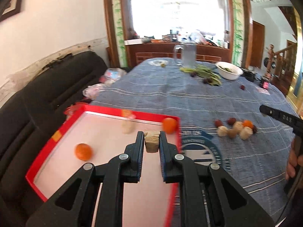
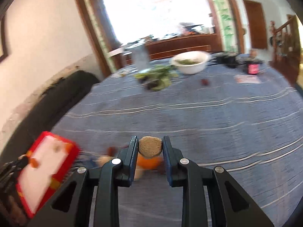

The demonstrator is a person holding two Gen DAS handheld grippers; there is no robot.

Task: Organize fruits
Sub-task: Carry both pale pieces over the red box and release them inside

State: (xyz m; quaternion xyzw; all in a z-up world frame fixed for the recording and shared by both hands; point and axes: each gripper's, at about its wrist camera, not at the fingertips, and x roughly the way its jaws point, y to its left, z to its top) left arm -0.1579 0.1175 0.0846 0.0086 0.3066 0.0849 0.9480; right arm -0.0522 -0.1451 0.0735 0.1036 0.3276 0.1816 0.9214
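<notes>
My left gripper [image 1: 151, 135] is shut on a beige lumpy fruit [image 1: 151, 141] and holds it above the red tray [image 1: 106, 110]. In the tray lie two oranges [image 1: 83, 151] [image 1: 169, 125] and a blurred beige fruit [image 1: 128, 127]. A pile of beige, red and orange fruits [image 1: 235, 128] lies on the blue cloth to the right. My right gripper [image 2: 150, 141] is shut on a tan round fruit [image 2: 150, 147], above an orange [image 2: 148, 162] on the cloth. The tray also shows in the right wrist view [image 2: 48, 181], at lower left.
A white bowl [image 1: 229, 70], green leaves [image 1: 202, 71], a clear jug [image 1: 188, 54] and dark red fruits [image 1: 207, 80] stand at the table's far end. A black sofa [image 1: 47, 94] lies left of the table. The right hand-held tool [image 1: 280, 118] enters at the right edge.
</notes>
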